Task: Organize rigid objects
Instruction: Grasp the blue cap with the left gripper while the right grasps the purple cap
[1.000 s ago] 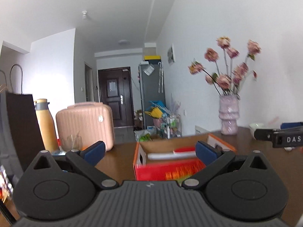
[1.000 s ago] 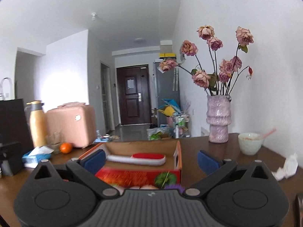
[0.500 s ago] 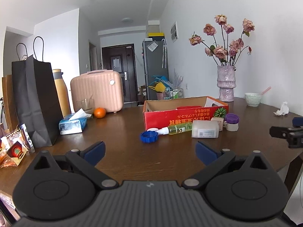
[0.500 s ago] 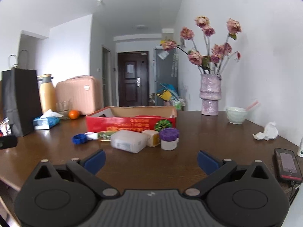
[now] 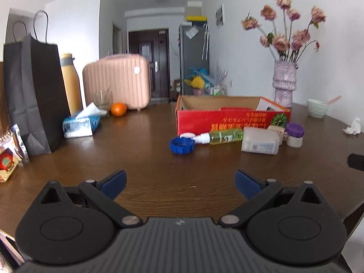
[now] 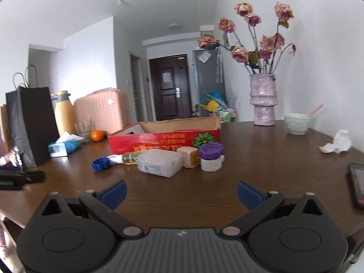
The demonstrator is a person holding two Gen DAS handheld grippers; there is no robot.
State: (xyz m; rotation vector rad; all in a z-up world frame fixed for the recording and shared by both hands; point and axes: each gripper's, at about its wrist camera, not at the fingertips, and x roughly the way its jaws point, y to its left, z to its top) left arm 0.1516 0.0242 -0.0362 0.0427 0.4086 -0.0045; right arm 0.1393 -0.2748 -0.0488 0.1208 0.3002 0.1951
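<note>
A red cardboard box point(image 5: 232, 121) point(image 6: 163, 140) stands open on the brown table. In front of it lie a blue lid point(image 5: 181, 145) point(image 6: 100, 164), a green spray bottle point(image 5: 224, 136) point(image 6: 129, 158), a clear plastic box point(image 5: 260, 143) point(image 6: 159, 162), a small cube point(image 6: 187, 157) and a white jar with a purple lid point(image 5: 294, 134) point(image 6: 211, 155). My left gripper point(image 5: 180, 183) is open and empty, well short of the blue lid. My right gripper point(image 6: 182, 193) is open and empty, just short of the plastic box.
A black paper bag point(image 5: 31, 95), a yellow flask point(image 5: 70, 84), a pink case point(image 5: 117, 80), a tissue pack point(image 5: 80, 125) and an orange point(image 5: 118, 109) stand at the left. A vase of flowers point(image 6: 262, 100), a bowl point(image 6: 297, 122), crumpled tissue point(image 6: 339, 142) and a phone point(image 6: 357, 185) are at the right.
Both grippers pulled back from over the box to the table's near side, then eased forward a little. The loose items in front of the box have come into view.
</note>
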